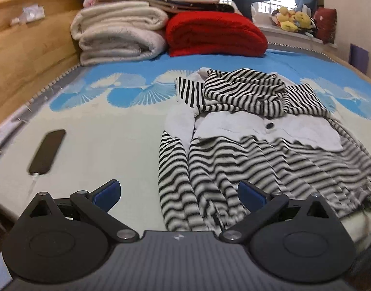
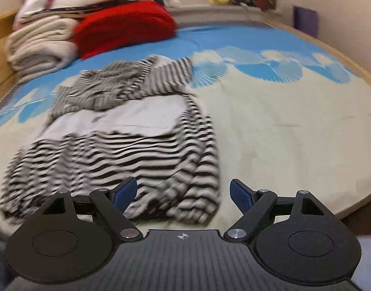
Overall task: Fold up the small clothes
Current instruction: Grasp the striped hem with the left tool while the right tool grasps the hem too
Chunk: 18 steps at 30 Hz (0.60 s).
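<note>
So both claws hang wide and hold nothing, left claw and right claw, at the near hem of the striped top lying crumpled on the bed. Folding looks unstarted; next, I'd guess, each grips a hem corner.

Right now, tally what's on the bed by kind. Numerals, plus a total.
Striped garment to fold: 1, the black-and-white striped top, spread flat near both open grippers, left gripper and right gripper.
Red folded blanket: 1, the red blanket.
Cream folded blanket: 1, the cream blanket, with more folded linens stacked above, count unclear.
Phone: 1, the dark phone.
Total: 4
</note>
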### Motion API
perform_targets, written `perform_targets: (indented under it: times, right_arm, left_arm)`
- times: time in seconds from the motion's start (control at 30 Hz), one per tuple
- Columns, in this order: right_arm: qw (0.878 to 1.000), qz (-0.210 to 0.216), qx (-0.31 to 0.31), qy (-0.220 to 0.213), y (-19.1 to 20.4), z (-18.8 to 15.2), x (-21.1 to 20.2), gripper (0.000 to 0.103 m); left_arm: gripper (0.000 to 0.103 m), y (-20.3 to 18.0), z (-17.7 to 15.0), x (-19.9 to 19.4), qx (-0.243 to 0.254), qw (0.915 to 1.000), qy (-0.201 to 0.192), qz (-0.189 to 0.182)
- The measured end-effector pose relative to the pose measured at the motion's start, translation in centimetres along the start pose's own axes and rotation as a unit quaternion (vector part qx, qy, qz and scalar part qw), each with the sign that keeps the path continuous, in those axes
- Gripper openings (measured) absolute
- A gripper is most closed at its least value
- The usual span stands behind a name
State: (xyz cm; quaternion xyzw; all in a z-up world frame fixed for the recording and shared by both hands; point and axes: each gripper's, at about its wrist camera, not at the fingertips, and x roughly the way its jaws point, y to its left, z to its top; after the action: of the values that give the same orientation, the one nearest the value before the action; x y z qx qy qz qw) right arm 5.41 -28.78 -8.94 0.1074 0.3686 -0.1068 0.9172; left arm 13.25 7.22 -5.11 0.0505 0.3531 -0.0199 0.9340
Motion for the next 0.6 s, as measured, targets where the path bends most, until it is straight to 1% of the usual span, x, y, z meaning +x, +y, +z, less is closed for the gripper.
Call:
perform_targets:
  times: [0.1, 0.17, 0.23, 0.3, 0.37, 0.4, 0.43, 0.47, 0.5, 0.53, 0.57, 0.6]
  right_arm:
    - [0.999, -0.011, 0.01, 0.032, -1.1, 1.1, 4.2, 0.086]
    - [0.998, -0.023, 0.022, 0.058, -1.6, 1.5, 6.8, 0.086]
    - [0.996, -0.015, 0.031, 0.085, -1.9, 1.6, 9.1, 0.086]
    - [0.994, -0.017, 0.033, 0.102, -1.9, 1.4, 10.6, 0.09]
    - [0.994, -0.019, 0.023, 0.11, -1.5, 1.3, 11.2, 0.093]
    - [0.993, -0.019, 0.013, 0.111, -1.2, 1.2, 11.3, 0.093]
    - [0.992, -0.009, 0.0, 0.122, -0.9, 1.2, 11.1, 0.091]
    - [0.992, 0.007, -0.01, 0.128, -0.6, 1.2, 10.8, 0.082]
    - [0.993, 0.014, -0.018, 0.12, -0.3, 1.1, 10.1, 0.056]
    - [0.992, 0.028, -0.025, 0.117, -0.1, 1.0, 9.6, 0.032]
    - [0.99, 0.052, -0.022, 0.128, -0.2, 1.1, 9.4, 0.014]
    - [0.989, 0.063, -0.006, 0.134, -0.5, 1.3, 9.2, 0.012]
  left_arm:
    - [0.103, 1.3, 0.8, 4.5, -0.024, 0.9984, 0.043, -0.028]
    - [0.102, 2.1, 0.9, 7.2, -0.051, 0.9955, 0.071, -0.037]
    - [0.102, 2.8, 1.0, 9.3, -0.068, 0.9922, 0.091, -0.051]
    - [0.102, 3.3, 0.9, 11.2, -0.084, 0.9859, 0.133, -0.058]
    - [0.102, 3.8, 0.2, 12.7, -0.104, 0.973, 0.188, -0.085]
    - [0.101, 3.6, 0.1, 12.4, -0.092, 0.9739, 0.188, -0.087]
    - [0.087, 3.1, 0.1, 11.9, -0.067, 0.9748, 0.19, -0.095]
    - [0.071, 2.7, 0.1, 11.3, -0.049, 0.9735, 0.193, -0.113]
    - [0.039, 2.6, 0.1, 10.7, -0.046, 0.9724, 0.19, -0.128]
    - [0.022, 2.6, 0.2, 10.2, -0.051, 0.9689, 0.192, -0.148]
    - [0.021, 2.9, 0.4, 9.7, -0.061, 0.9682, 0.189, -0.153]
    - [0.017, 3.2, 0.7, 9.4, -0.065, 0.9693, 0.183, -0.15]
